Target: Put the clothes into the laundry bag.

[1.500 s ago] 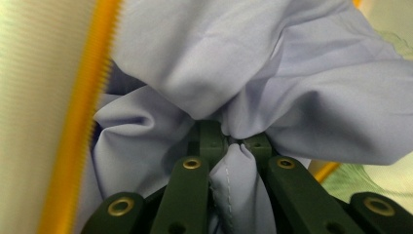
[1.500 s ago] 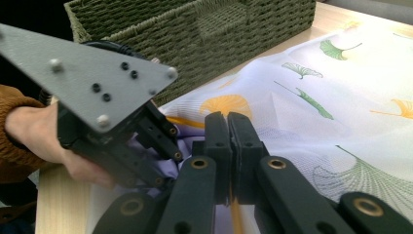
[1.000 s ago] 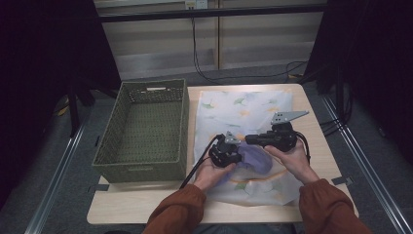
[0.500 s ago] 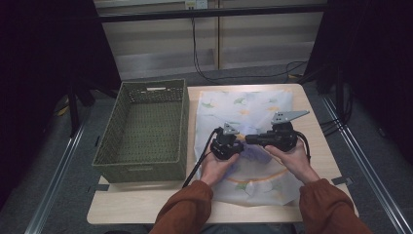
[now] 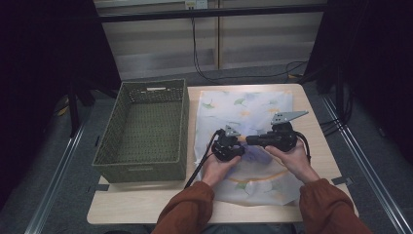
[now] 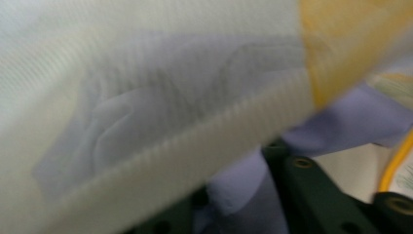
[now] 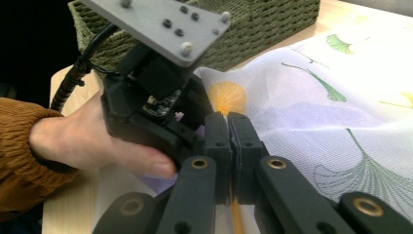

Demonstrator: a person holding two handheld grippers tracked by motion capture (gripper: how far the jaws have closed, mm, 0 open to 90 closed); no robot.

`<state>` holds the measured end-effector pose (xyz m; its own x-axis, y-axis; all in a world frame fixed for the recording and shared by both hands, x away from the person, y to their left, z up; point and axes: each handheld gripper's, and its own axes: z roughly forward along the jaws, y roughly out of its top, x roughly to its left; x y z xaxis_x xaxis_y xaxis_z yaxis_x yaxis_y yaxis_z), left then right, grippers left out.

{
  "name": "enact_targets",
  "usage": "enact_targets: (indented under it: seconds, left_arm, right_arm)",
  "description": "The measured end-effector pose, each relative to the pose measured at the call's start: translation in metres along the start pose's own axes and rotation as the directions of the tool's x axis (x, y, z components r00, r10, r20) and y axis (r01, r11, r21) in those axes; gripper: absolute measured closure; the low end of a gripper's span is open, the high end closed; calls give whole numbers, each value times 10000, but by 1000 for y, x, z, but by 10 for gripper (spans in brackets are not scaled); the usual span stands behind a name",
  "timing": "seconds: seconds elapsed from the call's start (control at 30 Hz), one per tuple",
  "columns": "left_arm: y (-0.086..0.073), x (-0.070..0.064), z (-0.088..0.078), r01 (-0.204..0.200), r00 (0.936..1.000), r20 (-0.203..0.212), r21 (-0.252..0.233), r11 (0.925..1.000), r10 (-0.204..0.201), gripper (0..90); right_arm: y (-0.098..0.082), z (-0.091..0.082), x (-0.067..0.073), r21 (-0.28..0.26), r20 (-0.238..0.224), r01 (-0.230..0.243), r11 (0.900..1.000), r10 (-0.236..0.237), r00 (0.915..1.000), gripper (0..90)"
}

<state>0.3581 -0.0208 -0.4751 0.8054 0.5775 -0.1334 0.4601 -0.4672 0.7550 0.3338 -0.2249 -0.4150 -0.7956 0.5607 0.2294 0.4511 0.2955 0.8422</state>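
From the high view, the leaf-printed cloth (image 5: 253,122) lies on the table (image 5: 146,207) right of the green basket (image 5: 141,131), its long axis running near to far. My left tongs (image 5: 233,144) and right tongs (image 5: 253,140) meet at its middle. In the left gripper view, my jaws have just been opening, released, with white and purple fabric (image 6: 160,107) close over them. In the right gripper view, my jaws are clenched on the cloth (image 7: 341,122). I judge I should regrip beside them, then fold squarely.
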Motion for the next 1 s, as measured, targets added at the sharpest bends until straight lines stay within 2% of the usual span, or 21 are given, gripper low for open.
enact_targets:
  seconds: [0.03,0.1,0.17,0.2,0.27,0.33,0.47,0.53,0.57,0.67,0.7,0.77,0.8,0.83,0.87,0.93,0.97,1.0]
  left_arm:
    - [0,-1,-1,-88,9999,67,34,10000,88,658]
    - [0,-1,-4,-115,9991,403,67,9999,112,589]
    - [0,-2,-7,-198,9988,450,20,9998,197,535]
    - [0,-3,-12,-323,9968,736,56,9995,318,519]
    - [-2,-5,-18,-552,9946,887,33,9985,547,508]
    - [-3,-6,-22,-616,9935,959,8,9981,612,497]
    - [-4,-7,-37,-900,9897,1116,-20,9959,896,465]
    - [-6,-5,-52,-958,9880,1215,-67,9954,958,446]
    - [-6,-5,-52,-958,9880,1215,-67,9954,958,442]
    - [-18,-6,-66,-1147,9859,1259,256,9931,1106,435]
    - [-18,-6,-66,-1147,9859,1259,256,9931,1106,435]
    - [-32,-8,-70,-1399,9822,1329,441,9892,1330,424]
    - [-32,-8,-70,-1399,9822,1329,441,9892,1330,420]
    - [-42,-12,-74,-1698,9787,1268,576,9838,1615,418]
    - [-45,-13,-75,-1808,9768,1290,685,9811,1709,405]
    - [-49,-15,-76,-1677,9771,1434,642,9837,1572,401]
    - [-51,-17,-79,-1826,9750,1439,842,9796,1694,398]
    - [-53,-18,-79,-2002,9726,1375,841,9761,1876,397]
  right_arm:
    - [0,0,-1,6,12,-32,10000,32,10000,883]
    - [-1,0,-1,14,7,-55,10000,55,10000,884]
    - [-1,0,-1,12,20,-51,10000,51,10000,883]
    - [-1,0,-1,19,36,-41,10000,41,10000,883]
    - [-1,0,-1,28,39,-47,10000,46,10000,883]
    - [-1,0,-1,14,57,-63,10000,63,10000,883]
    - [-2,0,-3,47,55,-73,10000,73,10000,883]
    - [-2,0,-2,45,40,-72,10000,72,10000,882]
    - [-2,0,-2,45,40,-72,10000,72,10000,882]
    - [-3,1,-3,69,52,-66,10000,66,10000,882]
    - [-3,1,-3,69,52,-66,10000,66,10000,882]
    - [-3,1,-3,75,56,-52,10000,51,10000,882]
    - [-2,1,-3,78,57,-49,10000,48,10000,882]
    - [-2,1,-3,75,62,-55,10000,54,10000,882]
    - [-2,1,-3,79,66,-53,10000,53,10000,882]
    - [-2,1,-3,91,66,-55,9999,54,10000,882]
    - [-2,1,-3,91,56,-70,9999,69,10000,882]
    - [-2,1,-3,87,55,-41,10000,41,10000,882]
